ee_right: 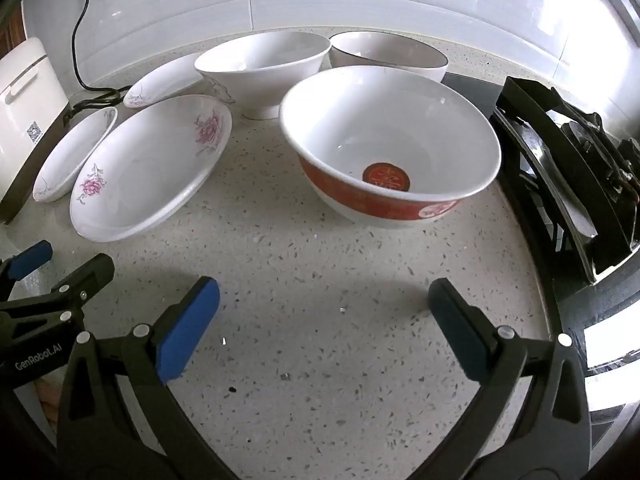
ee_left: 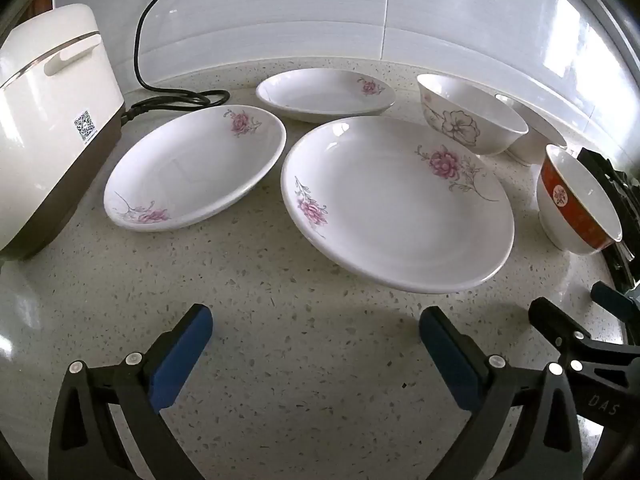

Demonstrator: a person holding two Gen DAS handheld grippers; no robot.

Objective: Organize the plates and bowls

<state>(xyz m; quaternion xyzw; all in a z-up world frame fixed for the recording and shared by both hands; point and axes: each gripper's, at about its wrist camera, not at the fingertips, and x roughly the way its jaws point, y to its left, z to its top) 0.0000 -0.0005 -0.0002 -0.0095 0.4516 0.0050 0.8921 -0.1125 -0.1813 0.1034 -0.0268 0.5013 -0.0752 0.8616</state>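
Three white plates with pink flowers lie on the speckled counter: a near plate, a left plate and a far plate. To the right stand a red-banded bowl, a white flower-drawn bowl and a dark-rimmed bowl. My left gripper is open and empty, short of the near plate. My right gripper is open and empty, in front of the red-banded bowl.
A cream rice cooker with a black cord stands at the left against the tiled wall. A black gas hob borders the counter on the right. Bare counter lies between grippers and dishes.
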